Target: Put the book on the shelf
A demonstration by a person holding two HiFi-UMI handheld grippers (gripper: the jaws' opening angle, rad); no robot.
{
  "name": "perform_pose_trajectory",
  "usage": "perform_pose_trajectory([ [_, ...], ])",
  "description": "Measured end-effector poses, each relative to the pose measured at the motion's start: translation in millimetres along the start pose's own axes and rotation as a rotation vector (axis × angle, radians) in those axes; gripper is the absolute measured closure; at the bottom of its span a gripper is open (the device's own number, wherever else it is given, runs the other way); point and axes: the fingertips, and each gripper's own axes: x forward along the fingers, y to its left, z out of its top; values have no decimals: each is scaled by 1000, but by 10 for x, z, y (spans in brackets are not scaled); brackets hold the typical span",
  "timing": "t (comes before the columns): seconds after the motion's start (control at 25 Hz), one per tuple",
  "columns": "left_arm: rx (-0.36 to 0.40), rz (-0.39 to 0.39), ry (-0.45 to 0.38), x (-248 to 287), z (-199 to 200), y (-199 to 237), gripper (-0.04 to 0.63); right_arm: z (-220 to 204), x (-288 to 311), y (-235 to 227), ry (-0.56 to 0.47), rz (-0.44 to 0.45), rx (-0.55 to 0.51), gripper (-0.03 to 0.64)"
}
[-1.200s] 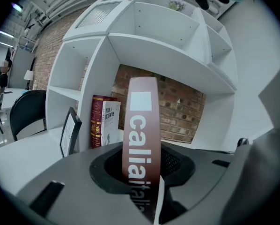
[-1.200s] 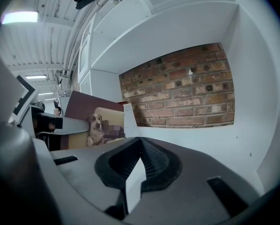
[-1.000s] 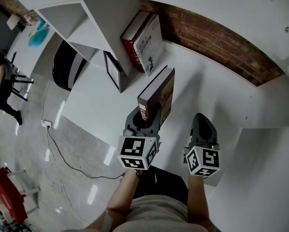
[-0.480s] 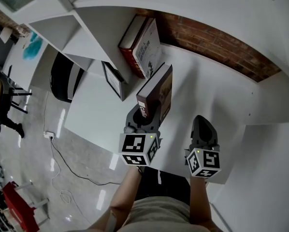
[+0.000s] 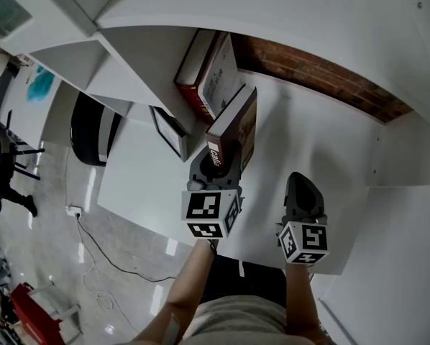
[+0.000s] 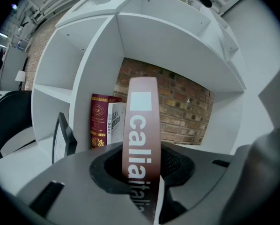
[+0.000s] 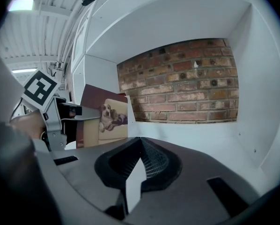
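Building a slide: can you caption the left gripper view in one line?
Left gripper clamps a brown book, spine toward the camera, before a white shelf holding two books.

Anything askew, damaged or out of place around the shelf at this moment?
Nothing stands out. The red book and white book stand together beside the divider, the picture frame stands on its other side, and the left gripper holds the brown book upright.

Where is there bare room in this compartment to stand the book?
Bare shelf floor runs from the held book rightward to the side wall, back to the brick wall. Crowded at left: the red book and white book stand by the divider.
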Motion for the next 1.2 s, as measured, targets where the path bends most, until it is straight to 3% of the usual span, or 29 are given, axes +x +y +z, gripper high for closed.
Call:
perform_pose_trajectory([
  [0.72,39,-3,-12,721,79,81,448,-63,194,-173,39,-29,-2,600],
  [1.2,72,8,-32,833,17,105,448,-84,266,-190,50,-28,-2,601],
])
